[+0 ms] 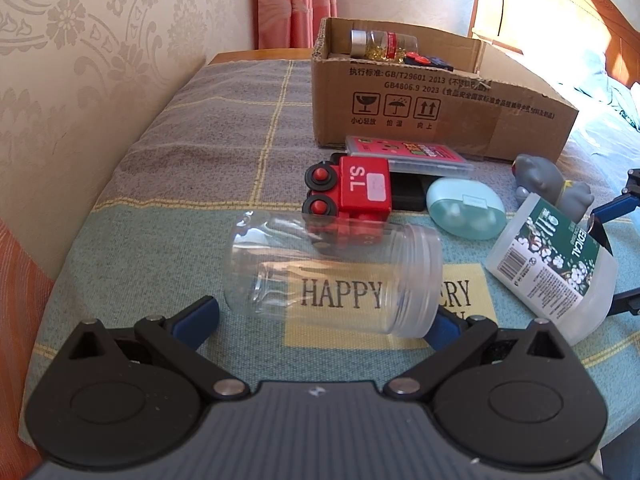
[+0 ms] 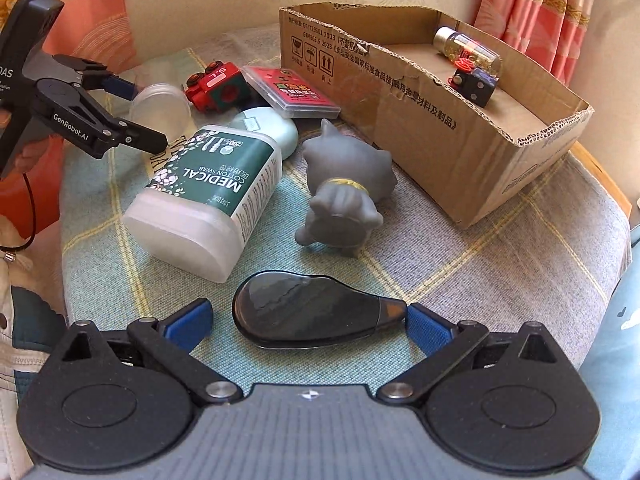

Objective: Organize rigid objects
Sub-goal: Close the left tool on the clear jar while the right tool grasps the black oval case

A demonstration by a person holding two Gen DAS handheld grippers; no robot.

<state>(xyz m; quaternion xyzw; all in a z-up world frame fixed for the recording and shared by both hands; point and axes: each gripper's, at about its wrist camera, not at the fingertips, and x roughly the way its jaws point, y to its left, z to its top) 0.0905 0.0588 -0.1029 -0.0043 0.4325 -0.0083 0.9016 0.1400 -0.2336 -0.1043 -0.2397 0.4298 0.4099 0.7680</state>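
Left gripper (image 1: 326,312), spread wide, straddles clear jar (image 1: 332,276) lying before cardboard box (image 1: 440,120); right gripper (image 2: 308,320), also spread, brackets dark case (image 2: 312,316): both apparently lined up for boxing.

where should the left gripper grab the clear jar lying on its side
Across the smooth round body of the clear jar, not the threaded mouth. It lies sideways between the fingers of the open left gripper, so closing from both sides around the middle should hold it; the smooth plastic may slip.
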